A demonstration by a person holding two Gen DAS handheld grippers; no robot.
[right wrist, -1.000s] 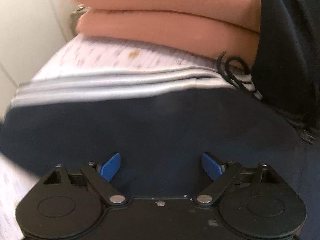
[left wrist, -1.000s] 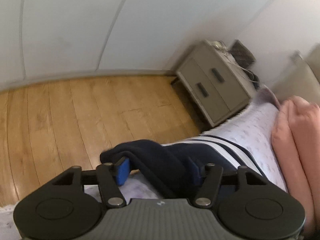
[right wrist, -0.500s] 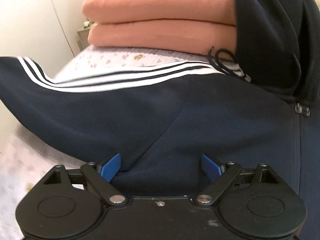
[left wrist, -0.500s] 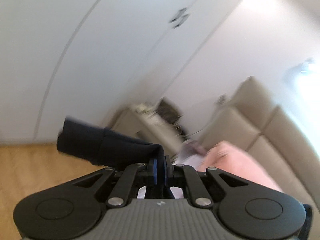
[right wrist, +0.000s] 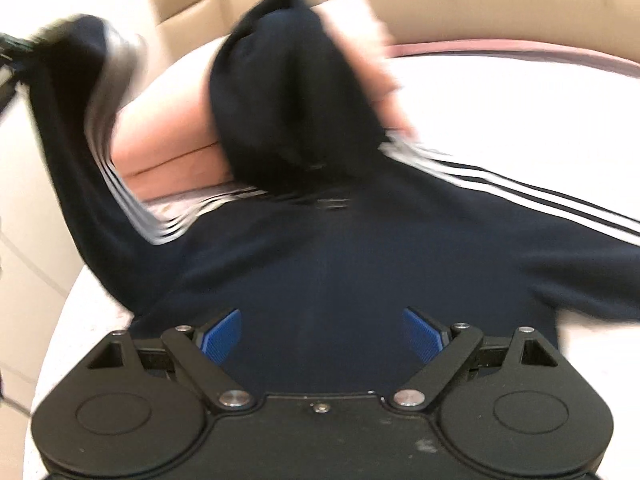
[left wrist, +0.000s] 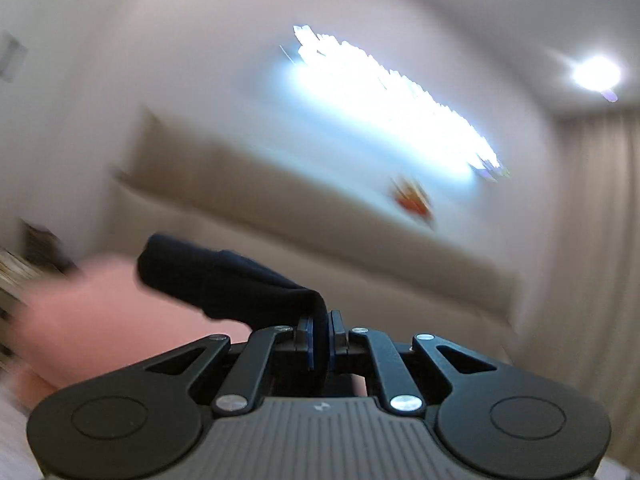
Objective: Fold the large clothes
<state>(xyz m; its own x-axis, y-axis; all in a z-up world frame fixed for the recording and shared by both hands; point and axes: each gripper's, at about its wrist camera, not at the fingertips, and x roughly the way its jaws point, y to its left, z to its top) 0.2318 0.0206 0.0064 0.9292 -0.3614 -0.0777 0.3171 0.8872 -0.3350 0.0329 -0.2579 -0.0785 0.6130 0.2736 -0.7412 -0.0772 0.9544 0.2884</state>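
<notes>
The navy hoodie (left wrist: pixel 224 280) in the left wrist view was pinched by its cuff between the blue pads of the left gripper (left wrist: pixel 320 338), whose jaws were clenched tight on the cloth. The cuff end stuck out up and to the left of the fingertips as a dark, blurred tube, raised clear of the bedding. Behind and below it lay a pink pillow (left wrist: pixel 80 320), close under the cloth; whether the two touched could not be told through the blur. Beyond stood a beige padded headboard (left wrist: pixel 320 232), and above it a white wall with a bright glare and a ceiling light (left wrist: pixel 596 74). A pale curtain (left wrist: pixel 592 240) closed the right edge. Open air lay ahead of and above the fingertips.

In the right wrist view, the hoodie spread across the white bedsheet (right wrist: pixel 520 120), its dark body filling the space directly ahead of the right gripper (right wrist: pixel 322 334). That gripper's jaws stood wide apart, released, the blue pads (right wrist: pixel 222 336) on either side with navy cloth lying beyond and under the gap, nothing pressed between them. The hood (right wrist: pixel 292 92) was bunched against the stacked pink pillows (right wrist: pixel 172 148) at the head of the bed. One white-striped sleeve (right wrist: pixel 540 196) ran out flat to the right; the other sleeve (right wrist: pixel 72 128) rose blurred to the upper left. The bed's left edge curved down the left side, with floor past it; bare sheet lay open on the right.
</notes>
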